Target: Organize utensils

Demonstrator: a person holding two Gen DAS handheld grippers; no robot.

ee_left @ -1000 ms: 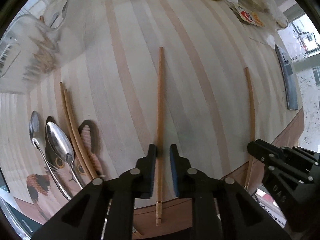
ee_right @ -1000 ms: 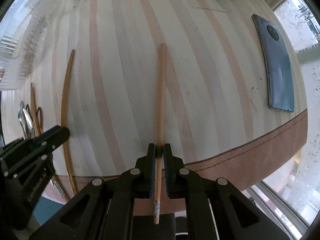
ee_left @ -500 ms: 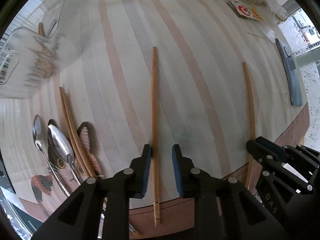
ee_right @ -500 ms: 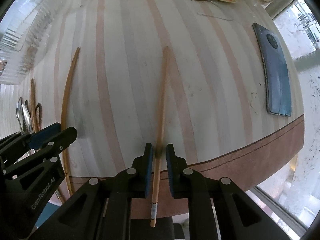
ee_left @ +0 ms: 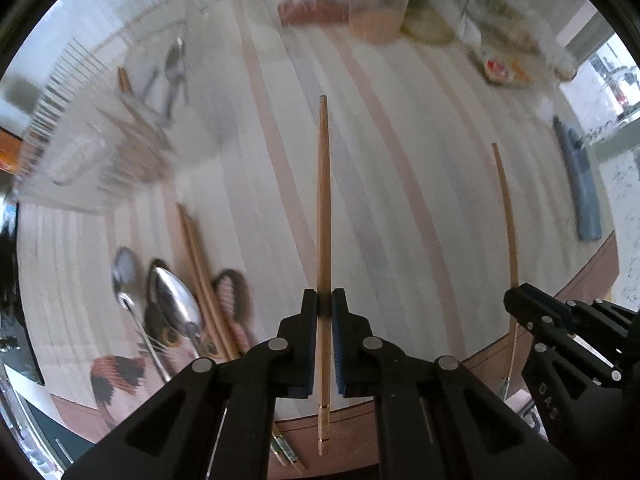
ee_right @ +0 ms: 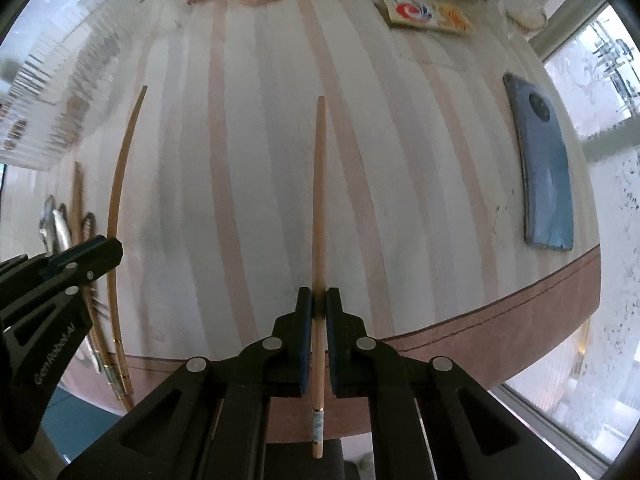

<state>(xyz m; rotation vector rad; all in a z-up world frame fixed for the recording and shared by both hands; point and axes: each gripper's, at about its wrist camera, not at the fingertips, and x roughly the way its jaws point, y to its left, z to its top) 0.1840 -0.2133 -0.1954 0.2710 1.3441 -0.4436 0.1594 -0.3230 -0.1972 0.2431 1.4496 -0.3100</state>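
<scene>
My left gripper (ee_left: 325, 300) is shut on a wooden chopstick (ee_left: 323, 200) and holds it above the striped cloth, tip pointing away. My right gripper (ee_right: 318, 300) is shut on a second chopstick (ee_right: 319, 200), also lifted; it shows at the right of the left wrist view (ee_left: 507, 216). Two chopsticks (ee_left: 198, 268) and two metal spoons (ee_left: 172, 304) lie on the cloth at the left. A clear utensil holder (ee_left: 100, 136) with a spoon and chopsticks in it stands at the far left, blurred.
A blue-grey phone (ee_right: 546, 176) lies at the right near the table edge. Jars, a lid and a printed packet (ee_right: 424, 14) sit along the far side. The cloth's brown border (ee_right: 500, 332) marks the near edge. A window is at the right.
Both grippers have closed on their chopsticks and lifted them off the cloth. The left wrist view has swung upward and is blurred by motion.
</scene>
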